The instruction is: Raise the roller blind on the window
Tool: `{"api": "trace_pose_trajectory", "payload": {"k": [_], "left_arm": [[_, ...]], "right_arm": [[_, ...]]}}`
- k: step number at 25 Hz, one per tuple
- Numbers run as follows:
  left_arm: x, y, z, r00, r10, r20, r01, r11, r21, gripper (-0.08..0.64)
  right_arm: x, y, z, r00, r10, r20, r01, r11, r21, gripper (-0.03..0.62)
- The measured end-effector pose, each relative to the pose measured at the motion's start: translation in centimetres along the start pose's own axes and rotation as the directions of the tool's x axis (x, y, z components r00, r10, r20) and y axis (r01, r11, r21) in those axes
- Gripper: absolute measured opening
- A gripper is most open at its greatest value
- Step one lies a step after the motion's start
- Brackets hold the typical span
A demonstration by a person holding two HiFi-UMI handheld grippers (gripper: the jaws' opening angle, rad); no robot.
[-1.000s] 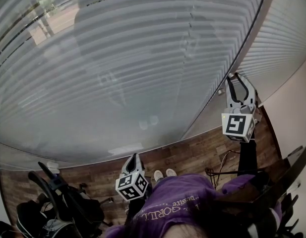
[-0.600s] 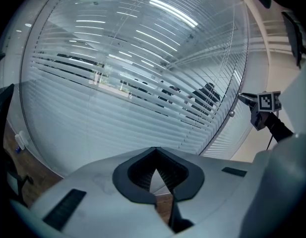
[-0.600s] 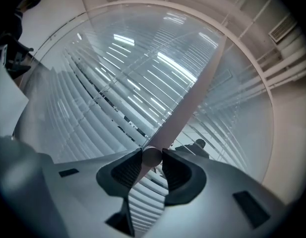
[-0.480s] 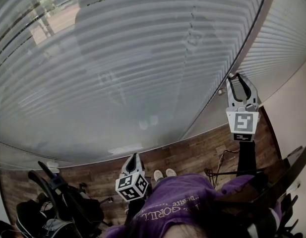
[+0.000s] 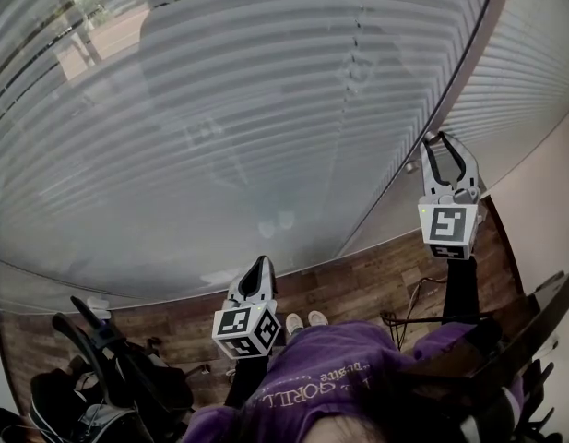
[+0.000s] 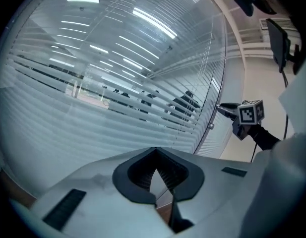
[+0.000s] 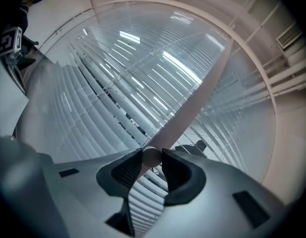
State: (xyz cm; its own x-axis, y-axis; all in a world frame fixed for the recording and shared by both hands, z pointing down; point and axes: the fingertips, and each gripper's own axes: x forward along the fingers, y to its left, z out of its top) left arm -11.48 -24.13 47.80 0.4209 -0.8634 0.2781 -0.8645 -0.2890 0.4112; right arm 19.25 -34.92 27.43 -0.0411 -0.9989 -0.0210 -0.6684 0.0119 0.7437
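A slatted blind hangs fully lowered over the big window pane, its slats tilted partly open so that shapes outside show through in bands. A slim upright frame divides this pane from a 2nd pane at the right, where another blind also hangs down.

The right tool is held up at that frame and points about level at it. In the right gripper view its 2 jaws are closed on a small round knob that stands out from the frame, with a pad touching it on each side. In the head view a small grey fitting sits on the frame just beside this tool; what it is cannot be told.

The left tool is lower and well apart from the right one, out in front of the main pane, angled slightly downward and touching nothing. Its jaws are closed tip to tip with nothing between them.

Below, the wooden floor meets the foot of the window. The person's purple top and white shoes show at the bottom of the head view, with dark gear on the floor at the lower left.
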Motion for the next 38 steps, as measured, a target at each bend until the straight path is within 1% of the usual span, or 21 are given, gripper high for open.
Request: {"api": "trace_pose_trajectory", "payload": {"k": [3, 6, 10, 13, 16, 19, 21, 23, 25, 27, 29, 31, 32, 34, 38], "left_arm": [[1.1, -0.8, 2.1, 0.999, -0.031, 0.037, 0.031, 0.999, 0.011, 0.000], [2.1, -1.5, 4.1, 0.996, -0.057, 0.065, 0.055, 0.998, 0.030, 0.000], [3.0, -2.6, 6.0, 0.991, -0.086, 0.099, 0.084, 0.996, 0.030, 0.000], [3.6, -3.4, 6.6, 0.989, -0.108, 0.103, 0.106, 0.994, 0.027, 0.000], [4.1, -4.1, 6.8, 0.987, -0.130, 0.092, 0.127, 0.991, 0.035, 0.000], [4.5, -5.9, 7.5, 0.980, -0.185, 0.079, 0.179, 0.981, 0.076, 0.000], [4.8, -7.7, 8.3, 0.969, -0.233, 0.078, 0.225, 0.969, 0.105, 0.000], [5.1, -8.9, 8.9, 0.960, -0.265, 0.088, 0.255, 0.960, 0.114, 0.000], [5.2, -9.9, 9.2, 0.953, -0.287, 0.101, 0.276, 0.955, 0.112, 0.000], [5.2, -10.7, 9.4, 0.946, -0.306, 0.111, 0.296, 0.950, 0.099, 0.000], [4.8, -11.5, 9.7, 0.940, -0.320, 0.118, 0.311, 0.946, 0.090, 0.000], [4.4, -12.1, 9.7, 0.936, -0.332, 0.116, 0.322, 0.942, 0.093, 0.000], [4.4, -12.2, 9.5, 0.936, -0.336, 0.110, 0.326, 0.940, 0.097, 0.000], [4.6, -12.4, 8.8, 0.936, -0.340, 0.097, 0.330, 0.938, 0.101, 0.000], [4.7, -12.5, 8.4, 0.935, -0.344, 0.091, 0.335, 0.937, 0.104, 0.000]], "right_arm": [[0.0, 0.2, -0.3, 1.000, -0.015, -0.018, 0.013, 0.997, -0.073, 0.124], [0.1, 0.5, -0.8, 0.999, -0.039, -0.031, 0.034, 0.987, -0.156, 0.124], [0.0, 0.8, -0.7, 0.997, -0.071, -0.043, 0.055, 0.953, -0.297, 0.124], [0.0, 0.9, -0.7, 0.996, -0.082, -0.045, 0.062, 0.938, -0.342, 0.124], [-0.1, 1.1, -0.7, 0.995, -0.091, -0.044, 0.068, 0.923, -0.380, 0.124], [0.0, 1.1, -0.6, 0.995, -0.093, -0.041, 0.070, 0.918, -0.390, 0.124], [0.0, 0.8, -0.6, 0.995, -0.096, -0.040, 0.073, 0.919, -0.388, 0.124], [0.0, 0.9, -0.6, 0.995, -0.096, -0.035, 0.076, 0.923, -0.378, 0.124], [0.0, 1.1, -0.7, 0.996, -0.086, -0.021, 0.074, 0.937, -0.342, 0.124], [-0.1, 1.0, -0.4, 0.998, -0.061, -0.004, 0.058, 0.967, -0.248, 0.124], [-0.3, 0.4, 0.3, 1.000, -0.028, 0.007, 0.029, 0.993, -0.116, 0.124], [-0.3, -0.1, 0.9, 1.000, -0.002, 0.015, 0.002, 1.000, -0.021, 0.124], [-0.3, -0.1, 1.0, 1.000, 0.005, 0.016, -0.005, 1.000, 0.004, 0.124], [-0.3, 0.0, 0.6, 1.000, 0.007, 0.011, -0.007, 1.000, 0.009, 0.124], [-0.2, 0.2, 0.2, 1.000, 0.006, -0.005, -0.006, 0.999, -0.039, 0.124]]}}
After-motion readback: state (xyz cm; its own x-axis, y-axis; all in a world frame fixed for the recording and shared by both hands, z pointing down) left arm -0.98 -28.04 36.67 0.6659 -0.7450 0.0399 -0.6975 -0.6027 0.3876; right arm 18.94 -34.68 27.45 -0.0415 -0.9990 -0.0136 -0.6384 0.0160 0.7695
